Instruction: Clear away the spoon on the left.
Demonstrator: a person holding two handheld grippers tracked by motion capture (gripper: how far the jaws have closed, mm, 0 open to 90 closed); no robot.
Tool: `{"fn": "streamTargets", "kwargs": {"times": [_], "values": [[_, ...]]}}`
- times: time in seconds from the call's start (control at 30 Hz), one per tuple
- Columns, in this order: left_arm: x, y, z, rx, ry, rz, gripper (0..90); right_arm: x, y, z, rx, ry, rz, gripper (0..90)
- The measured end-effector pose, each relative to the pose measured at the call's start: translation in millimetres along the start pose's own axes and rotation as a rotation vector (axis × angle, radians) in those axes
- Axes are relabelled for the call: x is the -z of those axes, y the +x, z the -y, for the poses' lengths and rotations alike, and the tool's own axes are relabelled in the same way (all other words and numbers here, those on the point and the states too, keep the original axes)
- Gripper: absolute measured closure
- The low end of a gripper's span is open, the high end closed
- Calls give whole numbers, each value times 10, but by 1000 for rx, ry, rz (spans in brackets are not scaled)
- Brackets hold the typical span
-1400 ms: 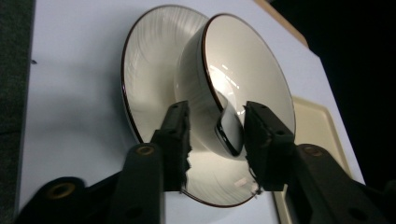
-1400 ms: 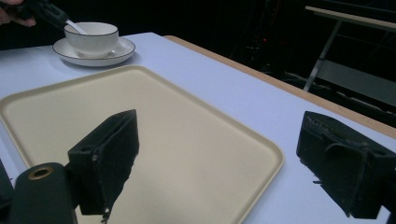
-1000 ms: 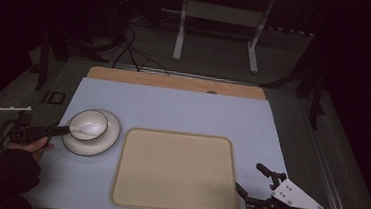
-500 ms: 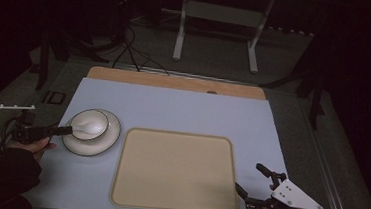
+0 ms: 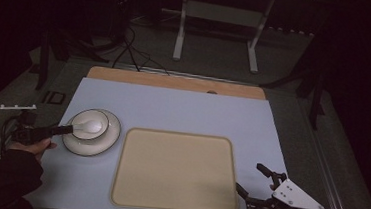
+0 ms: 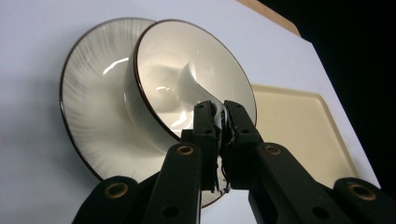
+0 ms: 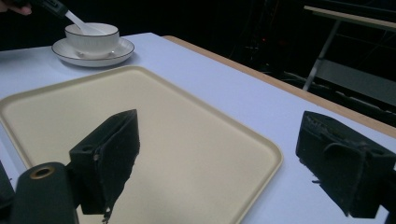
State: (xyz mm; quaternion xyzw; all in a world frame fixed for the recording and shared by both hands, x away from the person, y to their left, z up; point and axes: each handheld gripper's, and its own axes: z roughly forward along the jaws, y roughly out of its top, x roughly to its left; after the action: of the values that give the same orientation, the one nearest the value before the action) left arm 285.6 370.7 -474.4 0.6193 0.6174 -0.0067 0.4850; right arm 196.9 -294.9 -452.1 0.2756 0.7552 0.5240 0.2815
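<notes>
A beige tray (image 5: 176,170) lies empty near the middle of the pale blue desk (image 5: 173,108); beyond the far edge stands a metal frame (image 5: 216,34) on the floor.

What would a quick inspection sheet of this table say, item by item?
Surface: pale blue mat over a wooden tabletop, evenly lit, dark all round.
Job's things: white spoon resting in a dark-rimmed bowl; the bowl sits on a saucer; a bare beige tray beside them.
Clutter: nothing seen on the mat.
Grippers: left tongs shut on the spoon handle; right tongs open, holding nothing, at the tray's near right corner.
Cables: a cable loops by the left hand; more lie on the floor beyond the table.
Surroundings: a metal stand behind the table.
</notes>
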Motion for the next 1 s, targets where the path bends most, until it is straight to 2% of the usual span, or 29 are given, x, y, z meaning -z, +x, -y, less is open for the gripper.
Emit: {"fn": "streamTargets", "kwargs": {"times": [0.3, 0.37, 0.47, 0.67, 1.0], "values": [[154, -137, 0, -32, -33, -20, 853, 0, 2, -2, -1, -1, -3, 137], [189, -169, -3, -44, -38, -12, 853, 0, -1, 0, -2, -2, -3, 137], [216, -216, -2, -62, -40, -27, 853, 1, -1, -1, -2, -2, -4, 137], [299, -355, -4, -106, -57, -32, 853, -3, 2, 0, -1, 1, -4, 137], [422, -572, -42, -153, -77, -40, 854, -4, 2, -3, -4, -2, -4, 137]]}}
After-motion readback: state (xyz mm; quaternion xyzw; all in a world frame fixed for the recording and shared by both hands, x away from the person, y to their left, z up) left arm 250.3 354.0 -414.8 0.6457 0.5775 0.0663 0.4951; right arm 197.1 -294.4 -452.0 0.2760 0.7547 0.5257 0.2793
